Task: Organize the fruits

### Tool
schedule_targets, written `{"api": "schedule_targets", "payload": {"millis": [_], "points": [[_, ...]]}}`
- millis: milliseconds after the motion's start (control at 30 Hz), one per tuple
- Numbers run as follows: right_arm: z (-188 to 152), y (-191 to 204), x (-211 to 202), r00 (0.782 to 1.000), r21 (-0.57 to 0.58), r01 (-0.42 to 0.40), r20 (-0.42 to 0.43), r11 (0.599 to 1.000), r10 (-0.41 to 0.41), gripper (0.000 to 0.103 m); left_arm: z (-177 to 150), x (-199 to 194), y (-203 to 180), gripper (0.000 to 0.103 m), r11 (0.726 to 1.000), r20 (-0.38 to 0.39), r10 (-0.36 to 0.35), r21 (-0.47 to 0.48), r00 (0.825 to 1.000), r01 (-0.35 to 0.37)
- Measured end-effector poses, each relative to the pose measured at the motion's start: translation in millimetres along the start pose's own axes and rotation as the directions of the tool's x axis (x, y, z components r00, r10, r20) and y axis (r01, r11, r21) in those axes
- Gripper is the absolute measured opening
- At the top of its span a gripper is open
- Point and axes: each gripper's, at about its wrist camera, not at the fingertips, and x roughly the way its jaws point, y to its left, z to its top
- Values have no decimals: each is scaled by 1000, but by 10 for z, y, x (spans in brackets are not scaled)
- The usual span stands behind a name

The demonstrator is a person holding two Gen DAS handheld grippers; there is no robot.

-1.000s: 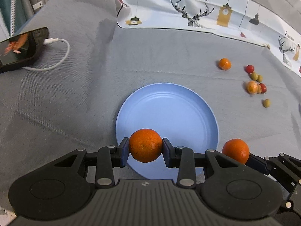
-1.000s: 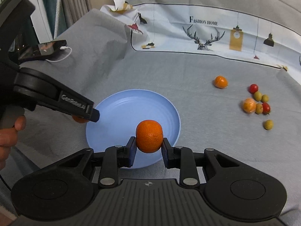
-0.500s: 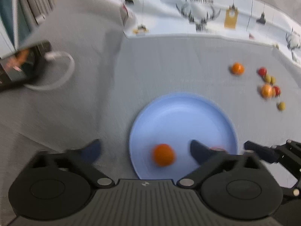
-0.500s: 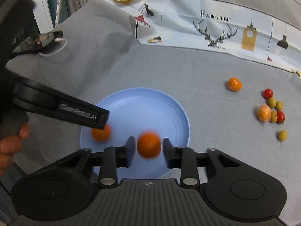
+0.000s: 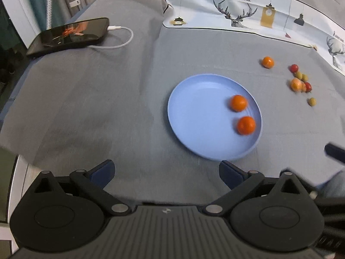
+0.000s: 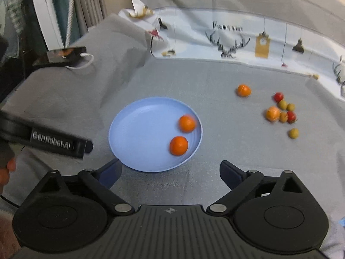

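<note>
Two oranges (image 5: 238, 103) (image 5: 246, 125) lie on the right side of the blue plate (image 5: 194, 112); they also show in the right wrist view (image 6: 187, 123) (image 6: 178, 145) on the plate (image 6: 138, 133). My left gripper (image 5: 166, 172) is open and empty, in front of the plate's near left. My right gripper (image 6: 170, 171) is open and empty at the plate's near rim. A third orange (image 5: 268, 62) (image 6: 243, 90) lies on the cloth beyond the plate.
A cluster of small red, green and orange fruits (image 5: 300, 82) (image 6: 282, 111) lies right of the plate on the grey cloth. A phone (image 5: 69, 35) with a white cable lies far left. A printed cloth (image 5: 237, 10) lines the back edge.
Both grippers opened and let their oranges go onto the plate. Both grippers then drew back from the plate, and the oranges rolled to its right side.
</note>
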Motion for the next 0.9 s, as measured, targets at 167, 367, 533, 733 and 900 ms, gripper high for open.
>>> {"api": "schedule_targets", "payload": {"millis": [167, 367, 533, 733, 900], "points": [[-68, 28, -318, 997, 9, 21, 69, 1000, -21, 99, -214, -239, -39, 103, 998, 51, 43, 44, 998, -46], [-176, 83, -630, 990, -18, 29, 136, 999, -26, 100, -347, -498, -91, 103, 998, 112, 27, 58, 993, -34], [-221, 88, -809, 984, -6, 39, 176, 999, -37, 100, -454, -670, -163, 103, 997, 147, 20, 76, 989, -31], [-262, 104, -940, 977, 4, 41, 209, 999, -41, 100, -525, -813, -156, 103, 996, 180, 17, 77, 984, -32], [-274, 133, -1005, 973, -7, 42, 228, 999, -40, 100, -557, -874, -136, 103, 997, 192, 15, 75, 981, -29]]}}
